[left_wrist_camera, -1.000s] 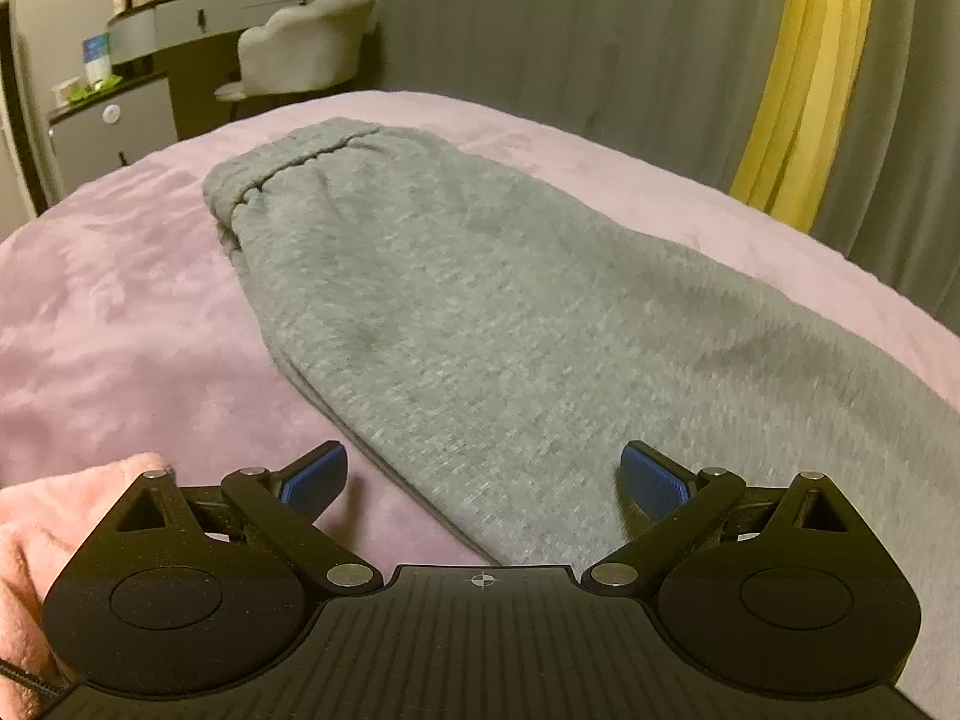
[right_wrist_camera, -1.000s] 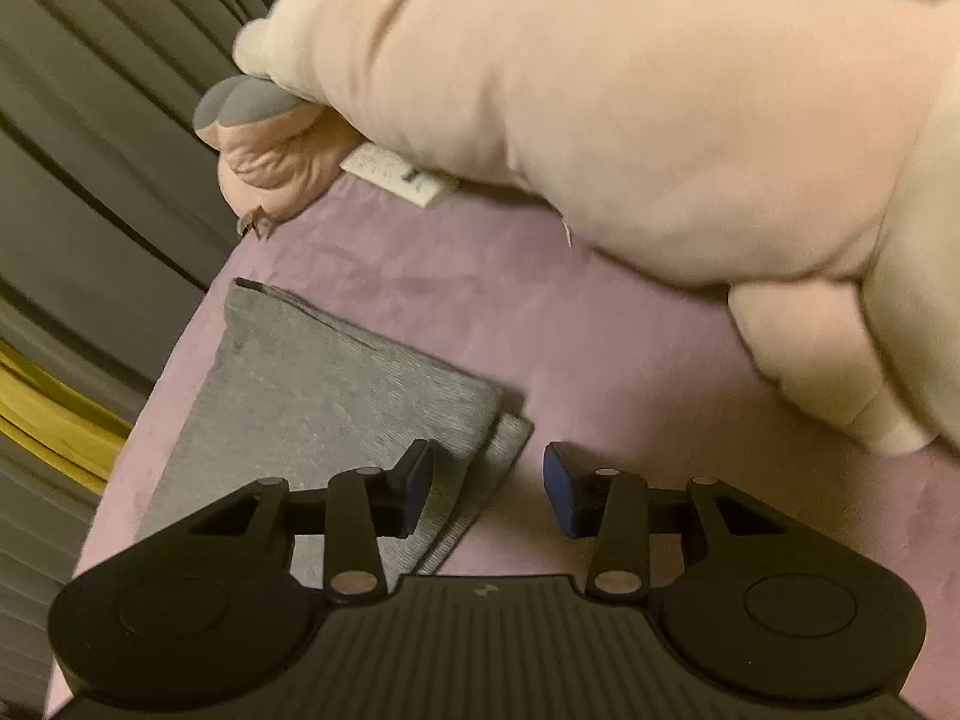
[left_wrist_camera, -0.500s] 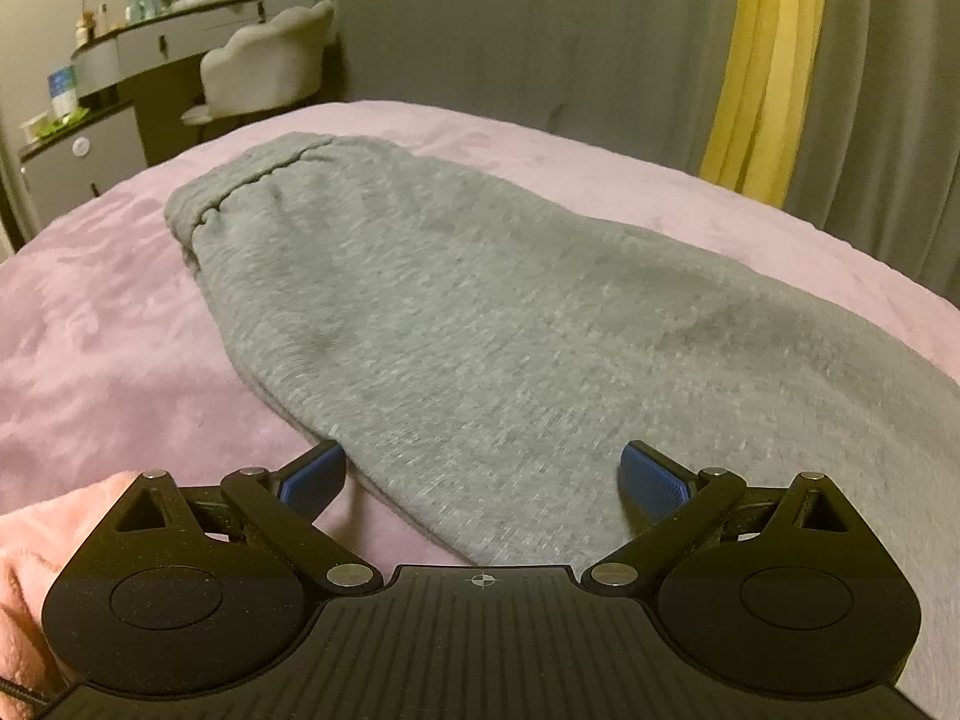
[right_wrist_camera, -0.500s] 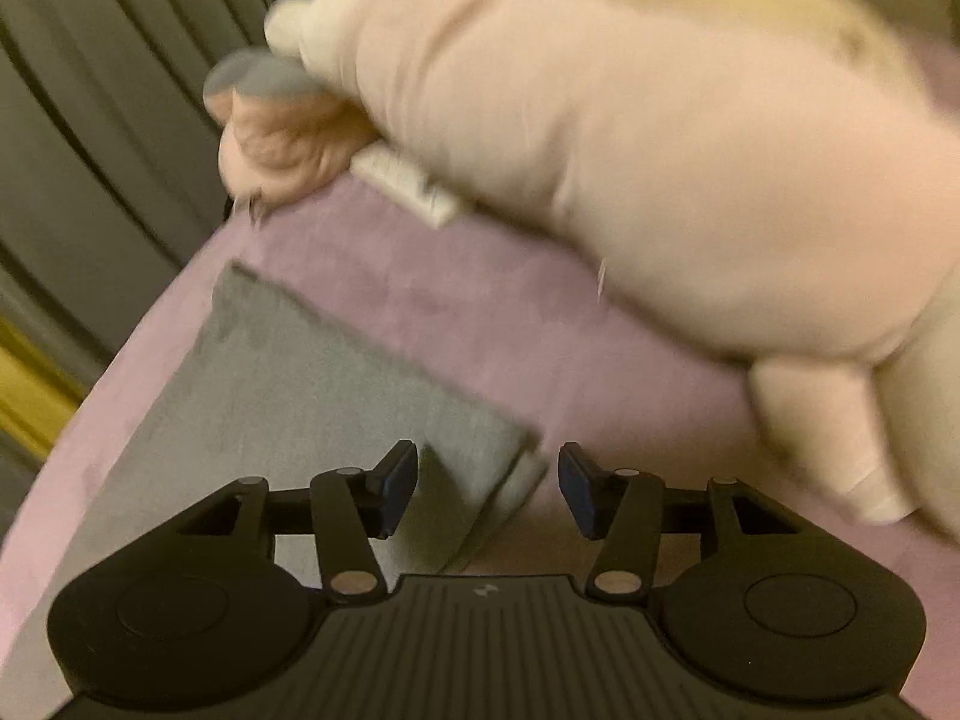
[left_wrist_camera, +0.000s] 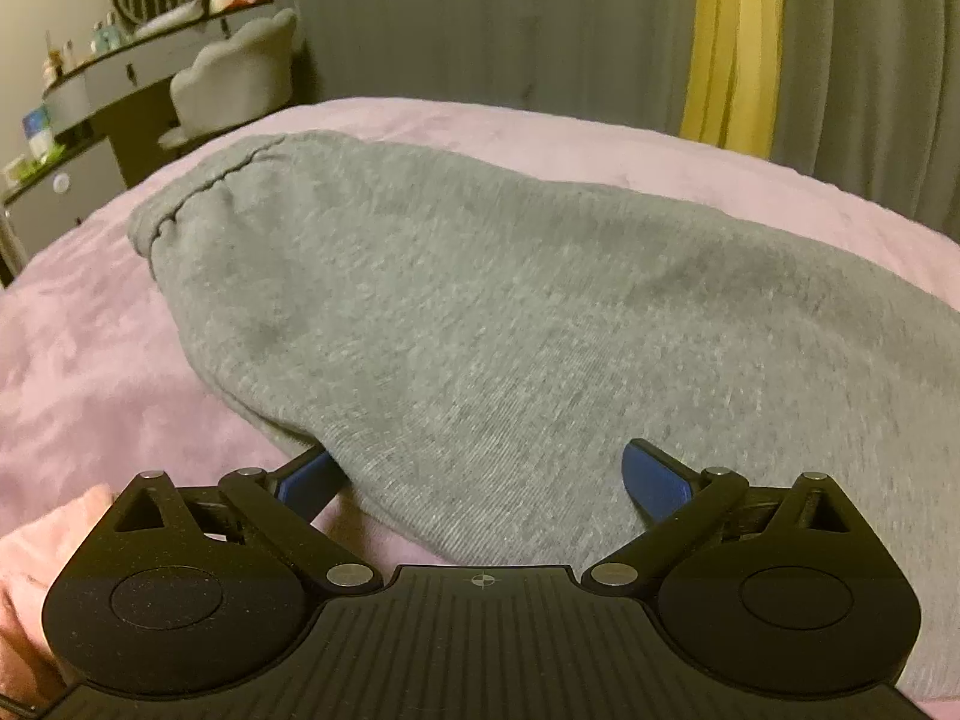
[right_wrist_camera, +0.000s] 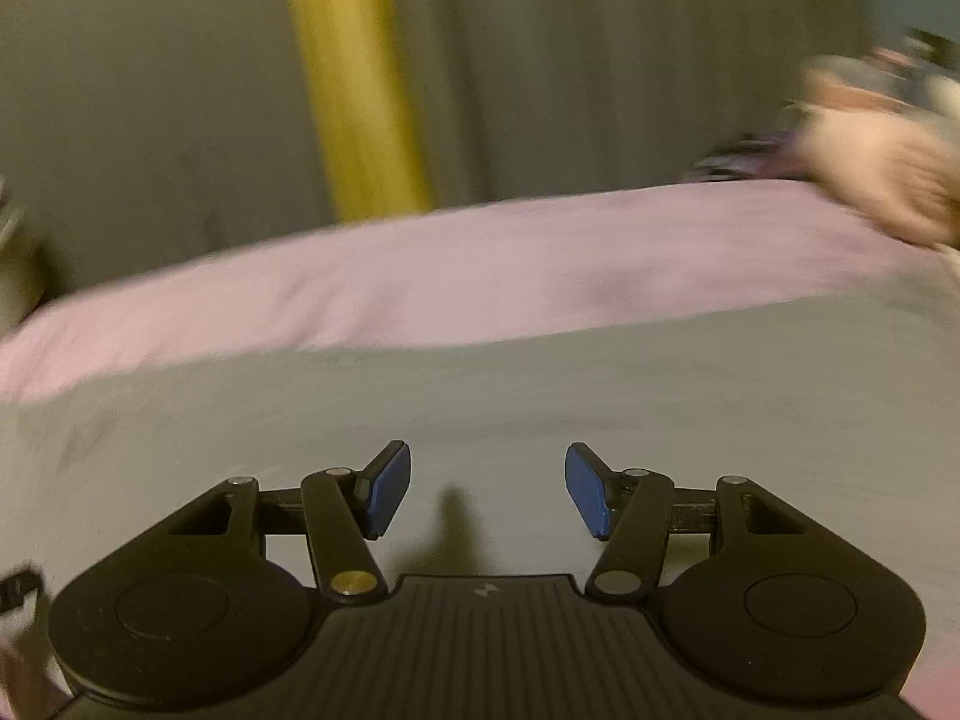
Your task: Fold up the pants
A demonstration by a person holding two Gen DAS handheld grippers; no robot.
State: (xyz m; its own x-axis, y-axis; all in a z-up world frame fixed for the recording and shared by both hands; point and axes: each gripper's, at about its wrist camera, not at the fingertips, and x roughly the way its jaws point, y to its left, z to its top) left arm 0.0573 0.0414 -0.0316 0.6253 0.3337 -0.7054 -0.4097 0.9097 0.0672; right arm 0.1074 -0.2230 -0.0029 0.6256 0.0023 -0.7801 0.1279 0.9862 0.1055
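Observation:
Grey sweatpants [left_wrist_camera: 480, 300] lie flat on a pink bed cover [left_wrist_camera: 90, 360], waistband at the far left. My left gripper [left_wrist_camera: 480, 480] is open at the pants' near edge; its left finger sits beside and partly under the fabric's edge, its right finger above the cloth. In the blurred right wrist view the grey pants [right_wrist_camera: 540, 384] fill the foreground. My right gripper [right_wrist_camera: 489, 489] is open and empty just above them.
Grey curtains with a yellow strip [left_wrist_camera: 732, 42] hang behind the bed. A dressing table and a padded chair [left_wrist_camera: 234, 78] stand at the far left. A pink plush toy [right_wrist_camera: 888, 162] lies at the right on the bed. A pink sleeve [left_wrist_camera: 36, 570] shows at lower left.
My left gripper moved forward until its fingers straddle the pants' near edge. My right gripper swung away from the pant cuffs and the plush toy and now faces the curtain, opened wider.

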